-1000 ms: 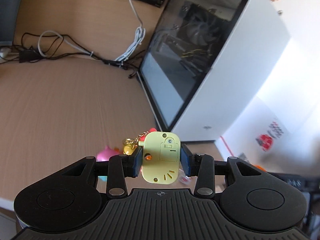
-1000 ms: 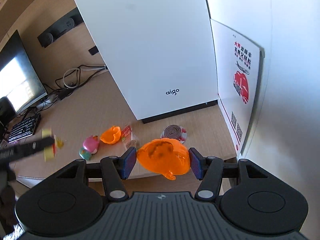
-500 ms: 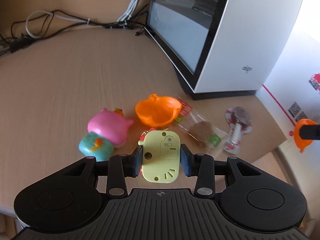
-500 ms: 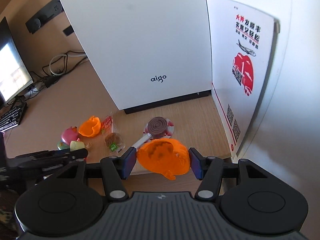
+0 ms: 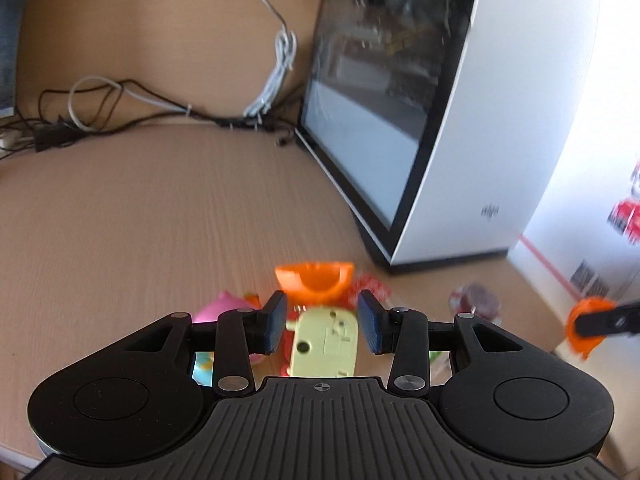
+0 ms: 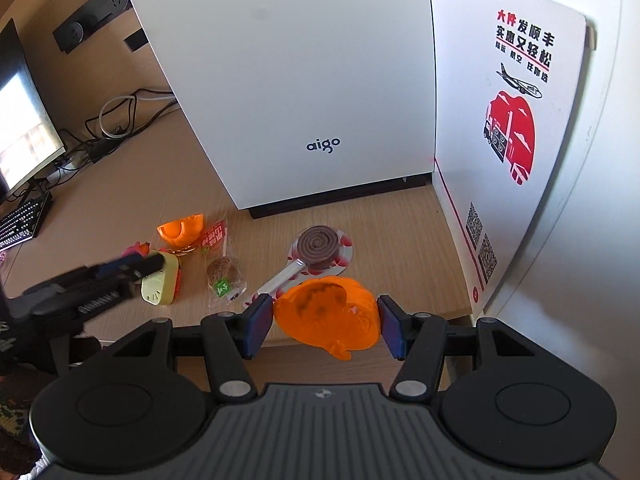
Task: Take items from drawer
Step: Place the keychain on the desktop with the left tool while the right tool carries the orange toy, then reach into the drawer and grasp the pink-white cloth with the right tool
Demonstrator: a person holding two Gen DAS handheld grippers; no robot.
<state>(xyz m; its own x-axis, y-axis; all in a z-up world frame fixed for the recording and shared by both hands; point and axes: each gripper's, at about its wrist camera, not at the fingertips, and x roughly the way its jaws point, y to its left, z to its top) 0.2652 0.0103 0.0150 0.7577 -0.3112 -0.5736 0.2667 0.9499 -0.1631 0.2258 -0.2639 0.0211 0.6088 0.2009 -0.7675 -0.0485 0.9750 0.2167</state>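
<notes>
- Left tongs (image 5: 322,326) stood apart around the yellow toy (image 5: 325,340); visible gaps at both pads, toy apparently lying on the counter (image 5: 140,220) beside the orange shell half (image 5: 316,280) and pink toy (image 5: 218,310).
- Right tongs (image 6: 325,326) clamped on a second orange shell piece (image 6: 326,316), held over the counter's front edge near the lollipop (image 6: 318,246).

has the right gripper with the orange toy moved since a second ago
Yes. The right gripper has come forward and down toward the desk; the white computer case now looms larger.
</notes>
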